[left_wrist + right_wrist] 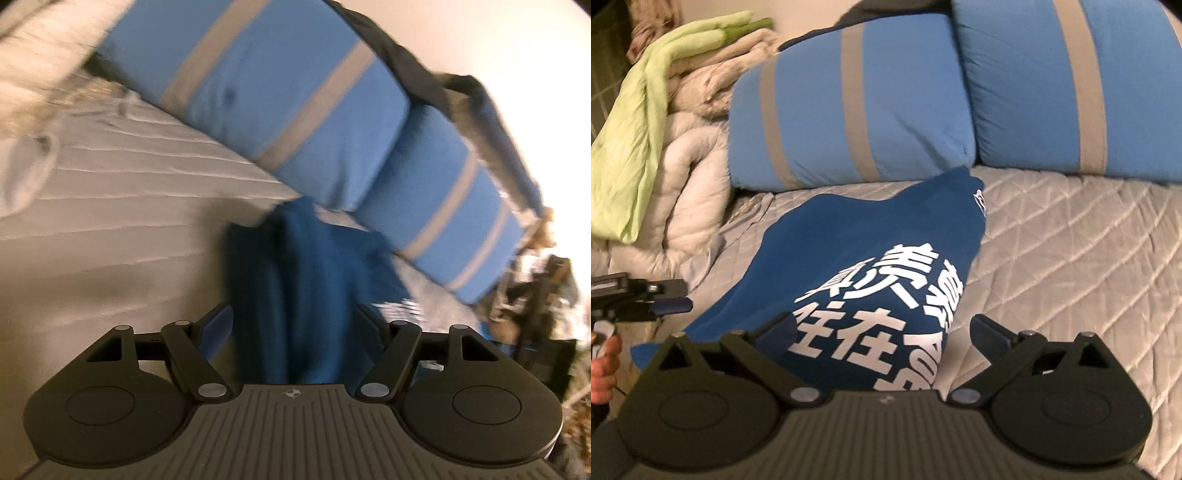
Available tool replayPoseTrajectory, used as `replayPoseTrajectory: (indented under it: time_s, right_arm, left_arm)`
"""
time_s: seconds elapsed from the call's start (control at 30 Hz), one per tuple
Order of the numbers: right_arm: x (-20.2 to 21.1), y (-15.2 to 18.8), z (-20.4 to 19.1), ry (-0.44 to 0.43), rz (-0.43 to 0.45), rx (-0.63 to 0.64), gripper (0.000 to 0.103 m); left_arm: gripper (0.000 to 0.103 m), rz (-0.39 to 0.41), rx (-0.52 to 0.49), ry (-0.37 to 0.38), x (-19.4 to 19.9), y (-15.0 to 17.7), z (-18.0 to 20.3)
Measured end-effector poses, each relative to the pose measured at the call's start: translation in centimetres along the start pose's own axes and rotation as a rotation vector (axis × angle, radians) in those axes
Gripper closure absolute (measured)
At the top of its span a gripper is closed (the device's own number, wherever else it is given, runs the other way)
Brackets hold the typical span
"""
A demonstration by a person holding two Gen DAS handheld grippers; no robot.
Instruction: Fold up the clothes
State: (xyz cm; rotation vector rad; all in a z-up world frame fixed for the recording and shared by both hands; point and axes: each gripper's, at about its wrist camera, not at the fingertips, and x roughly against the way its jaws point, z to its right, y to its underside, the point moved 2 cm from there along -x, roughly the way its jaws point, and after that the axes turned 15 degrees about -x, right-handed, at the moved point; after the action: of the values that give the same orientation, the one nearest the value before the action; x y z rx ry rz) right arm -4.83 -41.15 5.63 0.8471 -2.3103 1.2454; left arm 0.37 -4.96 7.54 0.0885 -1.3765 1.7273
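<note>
1. In the left wrist view, the left gripper [293,325] is seen at the bottom of the frame with its jaws partly apart. A bunched dark blue shirt [310,280] is seen between the jaws, reaching up to the centre of the frame; whether it is pressed by the pads cannot be told. The shirt is laid on a grey quilted bed [122,206]. Two blue pillows with grey stripes [280,92] are ranged across the upper frame.

2. In the right wrist view, the right gripper [884,328] is shown with its jaws spread wide and nothing gripped. The shirt [864,243], marked with white lettering, is spread at the centre, its lower edge reaching between the jaws. A green cloth [631,140] is draped over a pale comforter [690,177] at upper left. The left gripper [670,304] and a hand [604,363] are seen at the left edge.
</note>
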Motion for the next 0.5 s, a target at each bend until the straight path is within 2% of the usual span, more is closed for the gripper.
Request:
replayPoseTrajectory:
  time_s: [0.1,0.23,0.3,0.33,0.37,0.4,0.43,0.47,0.5]
  right_arm:
    - [0.0,-0.1,0.5,-0.001,-0.011,-0.041,0.0]
    - [0.3,-0.2,1.0,0.001,-0.007,-0.067,0.0]
    - [0.5,-0.2,1.1,-0.001,-0.002,-0.071,0.0]
    - [0.5,-0.3,1.1,-0.001,-0.002,-0.073,0.0]
    - [0.5,-0.3,1.1,-0.002,-0.003,-0.073,0.0]
    - [0.5,-0.2,1.1,-0.002,-0.005,-0.072,0.0]
    - [0.5,-0.2,1.1,-0.003,-0.007,-0.072,0.0]
    - [0.5,-0.2,1.1,-0.004,-0.01,-0.073,0.0]
    - [0.4,-0.2,1.1,-0.005,-0.012,-0.073,0.0]
  left_arm:
    - [0.04,-0.042,-0.036,0.05,-1.0,-0.4,1.4]
    - [0.04,-0.146,-0.064,-0.004,-3.1,-0.5,2.1]
    - [0.042,-0.19,-0.054,-0.006,-4.2,-0.3,1.8]
    - [0.046,-0.209,-0.047,-0.005,-4.6,-0.1,1.6]
    - [0.068,-0.224,-0.037,-0.005,-4.8,0.1,1.4]
    - [0.083,-0.238,-0.022,-0.015,-5.0,0.3,1.2]
    - [0.084,-0.246,-0.004,-0.021,-5.1,0.4,1.0]
    - [0.09,-0.236,0.017,-0.02,-4.9,0.5,0.8]
    - [0.092,-0.22,0.033,-0.017,-4.5,0.5,0.6]
